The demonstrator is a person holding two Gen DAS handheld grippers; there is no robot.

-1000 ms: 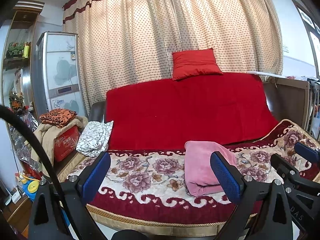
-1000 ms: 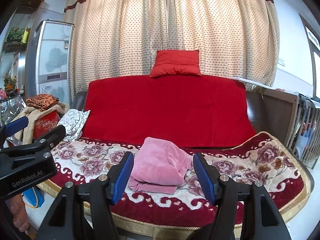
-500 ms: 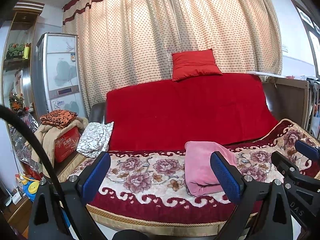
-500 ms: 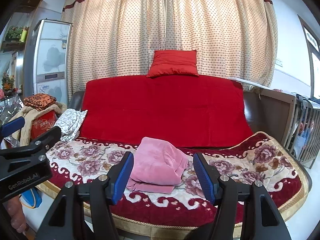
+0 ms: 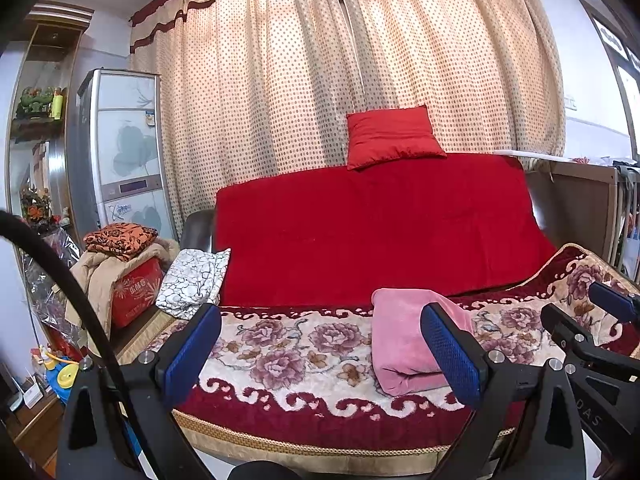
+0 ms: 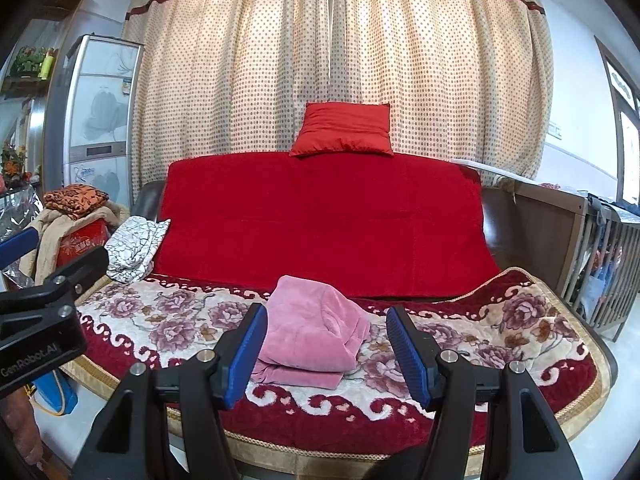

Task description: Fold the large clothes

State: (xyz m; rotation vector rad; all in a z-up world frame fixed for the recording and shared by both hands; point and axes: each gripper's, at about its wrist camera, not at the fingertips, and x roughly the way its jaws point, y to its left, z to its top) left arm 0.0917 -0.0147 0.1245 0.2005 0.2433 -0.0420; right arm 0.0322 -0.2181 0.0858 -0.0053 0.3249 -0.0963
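Here the pink garment [image 6: 310,330] lies folded in a bundle on the floral blanket [image 6: 500,332] covering the sofa seat, in front of the red backrest cover [image 6: 320,220]. The left tongs [image 5: 320,354] and right tongs [image 6: 326,354] both gape wide, holding nothing, short of the sofa's front edge.

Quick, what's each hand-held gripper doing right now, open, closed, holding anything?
Left hand-held gripper: open, empty, short of the sofa.
Right hand-held gripper: open, empty, pink garment seen between its fingers but not gripped.
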